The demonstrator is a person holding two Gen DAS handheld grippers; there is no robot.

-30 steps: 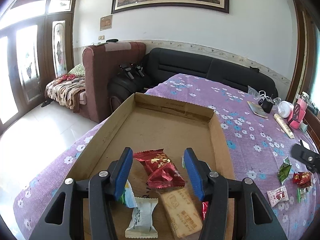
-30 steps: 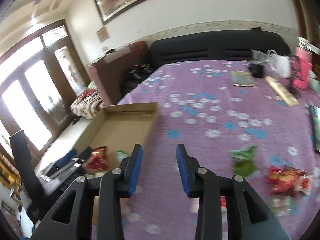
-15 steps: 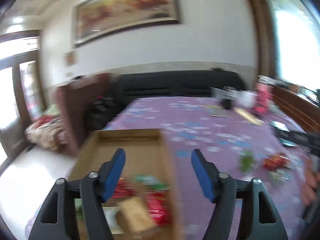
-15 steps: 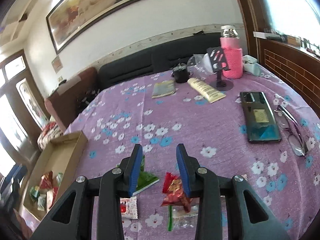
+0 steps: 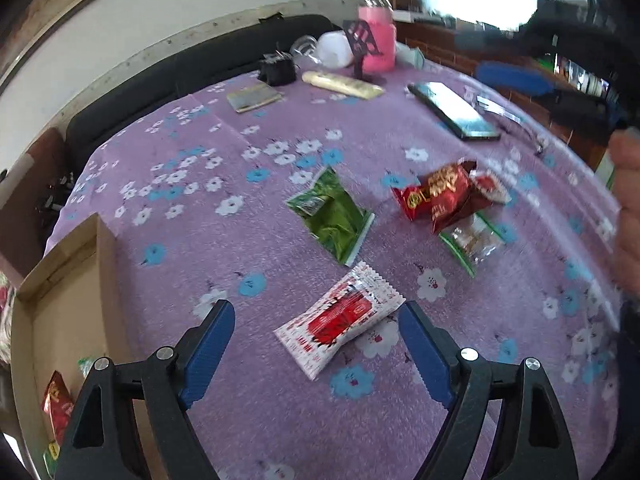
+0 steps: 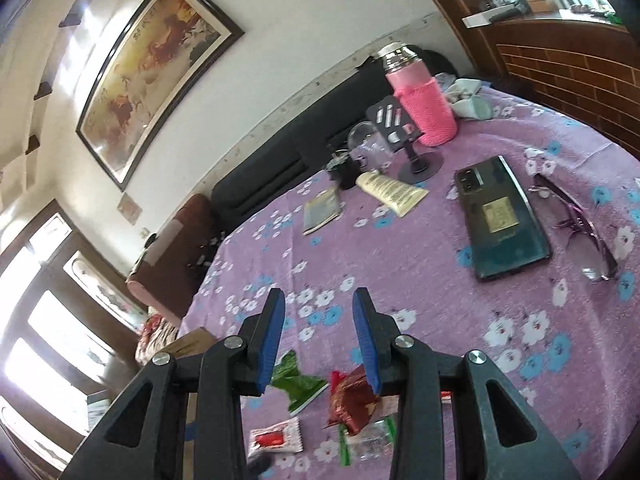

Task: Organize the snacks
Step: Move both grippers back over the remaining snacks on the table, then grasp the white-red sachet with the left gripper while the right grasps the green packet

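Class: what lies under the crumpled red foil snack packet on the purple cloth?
A clear snack bag with green edges pokes out beneath the red foil packet. The covered end of that bag cannot be seen.

The left wrist camera is looking steeply down along its fingers, close over the purple floral tablecloth [image 5: 280, 420]. The right wrist camera is facing shallower, toward the far wall. Both views are sharing the green packet [image 5: 334, 216] [image 6: 298, 382] and dark phone [image 5: 454, 110] [image 6: 502, 220].
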